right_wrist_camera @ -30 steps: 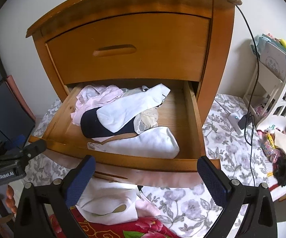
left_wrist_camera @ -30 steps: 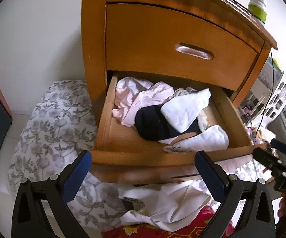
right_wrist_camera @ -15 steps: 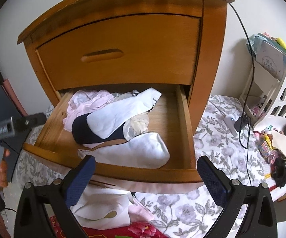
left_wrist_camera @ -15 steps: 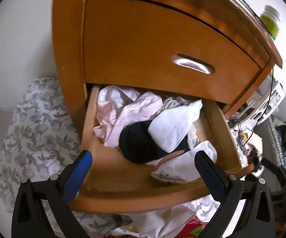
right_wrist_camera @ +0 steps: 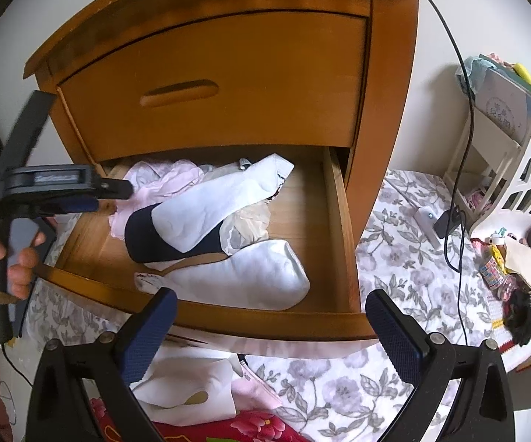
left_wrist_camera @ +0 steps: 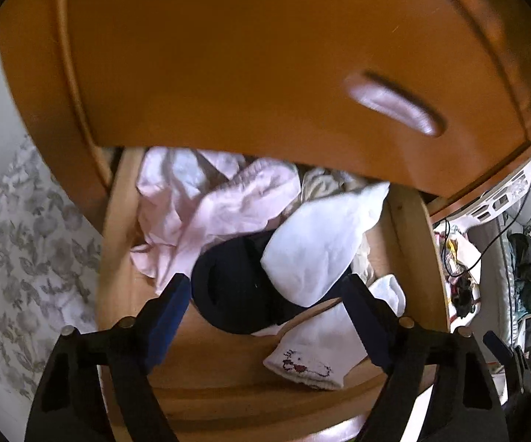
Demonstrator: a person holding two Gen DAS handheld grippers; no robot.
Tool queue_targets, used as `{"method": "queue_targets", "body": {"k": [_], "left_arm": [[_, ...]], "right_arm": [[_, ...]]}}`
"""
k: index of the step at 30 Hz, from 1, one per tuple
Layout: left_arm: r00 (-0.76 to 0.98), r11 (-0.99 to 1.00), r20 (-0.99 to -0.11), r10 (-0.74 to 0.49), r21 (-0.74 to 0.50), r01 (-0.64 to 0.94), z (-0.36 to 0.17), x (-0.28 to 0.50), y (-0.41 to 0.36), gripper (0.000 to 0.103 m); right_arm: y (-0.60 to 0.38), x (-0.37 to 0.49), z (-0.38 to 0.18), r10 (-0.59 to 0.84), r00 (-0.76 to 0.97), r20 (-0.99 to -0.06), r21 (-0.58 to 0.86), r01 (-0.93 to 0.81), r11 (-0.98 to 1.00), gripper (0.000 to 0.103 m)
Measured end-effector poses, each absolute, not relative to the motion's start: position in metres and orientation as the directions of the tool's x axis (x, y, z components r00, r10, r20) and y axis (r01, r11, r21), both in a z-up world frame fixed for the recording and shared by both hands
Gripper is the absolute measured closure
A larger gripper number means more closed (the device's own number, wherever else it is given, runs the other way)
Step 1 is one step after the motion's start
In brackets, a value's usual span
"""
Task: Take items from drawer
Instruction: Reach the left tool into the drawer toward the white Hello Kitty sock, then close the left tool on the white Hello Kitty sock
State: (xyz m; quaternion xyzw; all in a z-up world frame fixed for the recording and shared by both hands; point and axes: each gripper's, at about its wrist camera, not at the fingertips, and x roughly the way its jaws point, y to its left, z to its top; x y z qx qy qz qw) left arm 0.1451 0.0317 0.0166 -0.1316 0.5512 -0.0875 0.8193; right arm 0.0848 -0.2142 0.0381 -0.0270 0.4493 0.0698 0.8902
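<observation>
Down inside the open drawer [left_wrist_camera: 125, 294] of a smooth, orange-brown wooden nightstand [right_wrist_camera: 265, 73], soft clothes lie in a loose heap on the bare wood bottom. At the left of the heap sits a crumpled pale pink garment [left_wrist_camera: 206, 213], thin and creased. Next comes a dark navy sock [left_wrist_camera: 236, 294], rolled into a rounded lump with its open cuff turned toward the drawer front. Across it rests a white sock [left_wrist_camera: 317, 246], plump and smooth, its long axis slanting from lower left up toward the back right corner. Nearer the front lies a second white sock [left_wrist_camera: 317, 346] with a small red pattern at its cuff, stretched along the drawer front and partly under the navy one. The left gripper [left_wrist_camera: 265, 294] points steeply down into the drawer; its jaws have just been closing yet are apart, blue ribbed pads [left_wrist_camera: 169, 313] flanking the navy sock and the low end of the white sock without pressing on either. In the right wrist view a hand [right_wrist_camera: 7, 258] holds that tool at the drawer's left edge. The right gripper [right_wrist_camera: 269, 316] hangs wide apart in front of the drawer, above a grey-flowered cloth [right_wrist_camera: 394, 258], holding nothing.
</observation>
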Motion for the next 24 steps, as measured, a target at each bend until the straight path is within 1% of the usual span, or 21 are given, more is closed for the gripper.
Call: {"method": "queue_targets", "body": {"k": [1,3,4,14,16,17,18,19,21,24], "left_arm": [[0.366,0.948,-0.883,-0.294,-0.317,-0.004,0.013,0.148,0.031,0.021],[0.33,0.941,-0.89,-0.314,-0.337,-0.013,0.004,0.155,0.028,0.029],[0.317,0.94,-0.893,-0.319,-0.341,-0.017,0.001,0.157,0.027,0.03],[0.237,0.941,-0.917,-0.32,-0.337,-0.037,-0.024,0.177,0.011,0.031],[0.231,0.94,-0.917,-0.325,-0.34,-0.029,-0.027,0.179,0.006,0.037],[0.227,0.939,-0.917,-0.328,-0.342,-0.025,-0.028,0.18,0.004,0.043],[0.223,0.937,-0.915,-0.335,-0.348,-0.022,-0.029,0.182,0.002,0.045],[0.222,0.936,-0.915,-0.338,-0.351,-0.02,-0.03,0.182,-0.001,0.046],[0.223,0.933,-0.911,-0.347,-0.359,-0.012,-0.031,0.183,-0.006,0.052],[0.241,0.928,-0.899,-0.365,-0.373,0.015,-0.025,0.182,-0.013,0.055]], "right_arm": [[-0.214,0.085,0.038,0.101,0.586,-0.804,0.016,-0.149,0.989,0.0],[-0.215,0.085,0.038,0.102,0.587,-0.803,0.017,-0.148,0.989,0.0],[-0.215,0.085,0.039,0.101,0.588,-0.803,0.016,-0.148,0.989,0.0],[-0.216,0.087,0.037,0.094,0.586,-0.805,0.01,-0.145,0.989,0.0],[-0.216,0.087,0.036,0.097,0.584,-0.806,0.01,-0.15,0.989,0.0],[-0.215,0.088,0.036,0.098,0.583,-0.807,0.009,-0.153,0.988,0.0],[-0.215,0.088,0.036,0.097,0.582,-0.808,0.008,-0.155,0.988,0.0],[-0.214,0.088,0.036,0.098,0.581,-0.808,0.008,-0.156,0.988,0.0],[-0.214,0.088,0.036,0.1,0.582,-0.807,0.008,-0.157,0.987,0.0],[-0.215,0.088,0.036,0.097,0.583,-0.806,0.006,-0.157,0.988,0.0]]}}
